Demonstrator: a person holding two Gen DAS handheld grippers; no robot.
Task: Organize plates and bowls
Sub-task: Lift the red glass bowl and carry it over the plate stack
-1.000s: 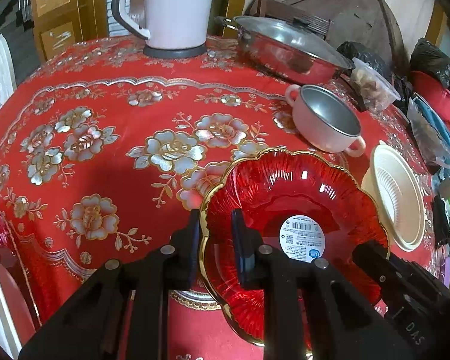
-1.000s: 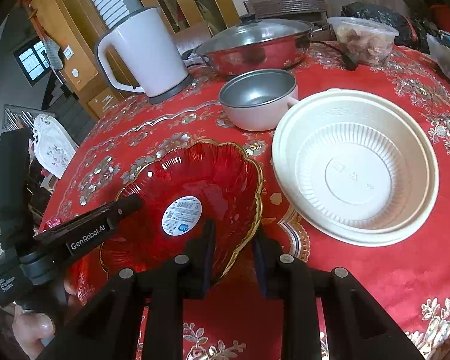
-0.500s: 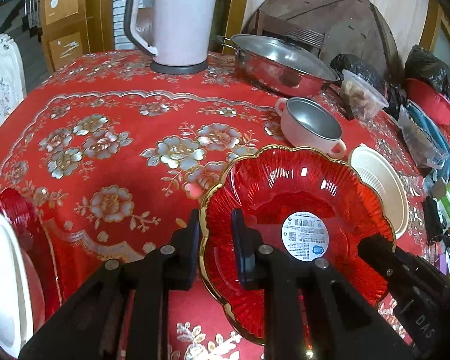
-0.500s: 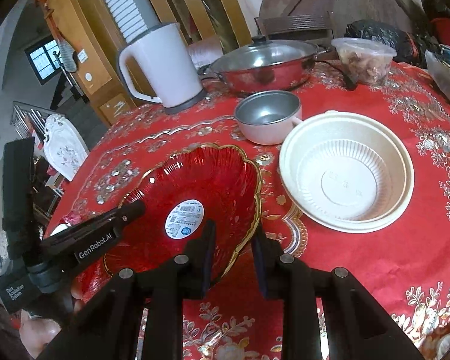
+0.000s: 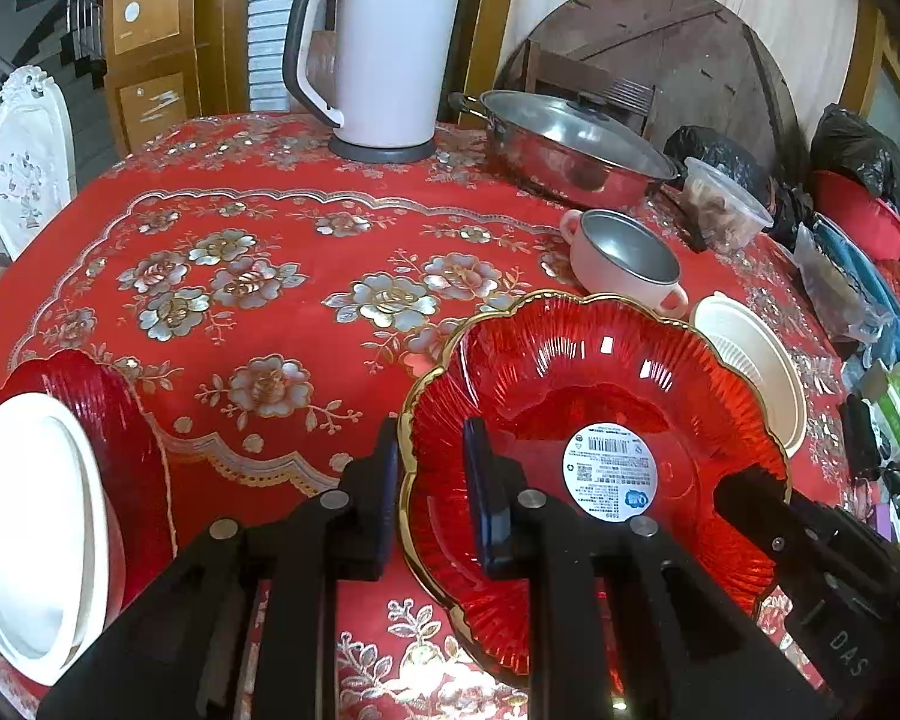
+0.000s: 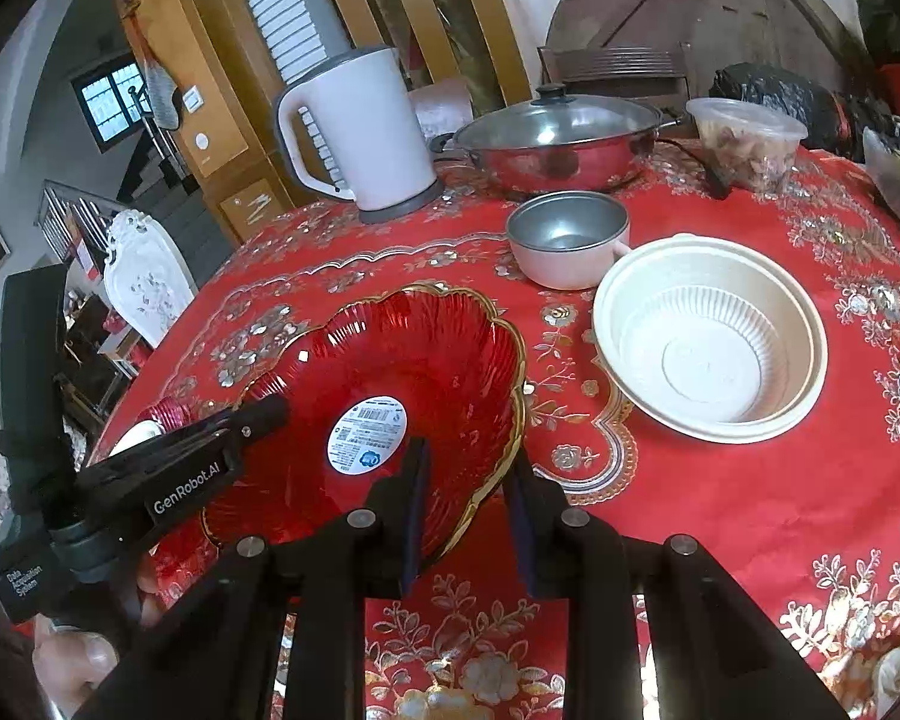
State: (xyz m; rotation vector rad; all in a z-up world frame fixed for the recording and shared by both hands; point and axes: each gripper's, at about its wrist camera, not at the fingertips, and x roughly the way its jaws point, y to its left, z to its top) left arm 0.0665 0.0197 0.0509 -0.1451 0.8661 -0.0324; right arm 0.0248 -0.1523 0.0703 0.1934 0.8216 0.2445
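A red glass bowl (image 5: 570,372) (image 6: 432,360) with a scalloped gold rim and a round white sticker hangs above the red flowered tablecloth, held from two sides. My left gripper (image 5: 432,480) is shut on its left rim, one finger inside and one outside. My right gripper (image 6: 468,501) is shut on the opposite rim in the same way. Beyond it sit a cream ribbed plastic bowl (image 6: 708,336) (image 5: 756,360) and a small pink bowl with a metal inside (image 6: 567,240) (image 5: 624,258). At the table's left edge a white dish (image 5: 30,510) rests in another red scalloped plate (image 5: 114,414).
A white kettle (image 5: 384,60) (image 6: 360,132) and a lidded steel pot (image 5: 570,144) (image 6: 558,144) stand at the back. A plastic tub of food (image 6: 750,138), black bags and clutter line the right side. A hand (image 6: 84,654) holds the left gripper's handle.
Both grippers have risen and drawn back towards the near edge with the red bowl between them. The white dish and second red plate have come into the left view.
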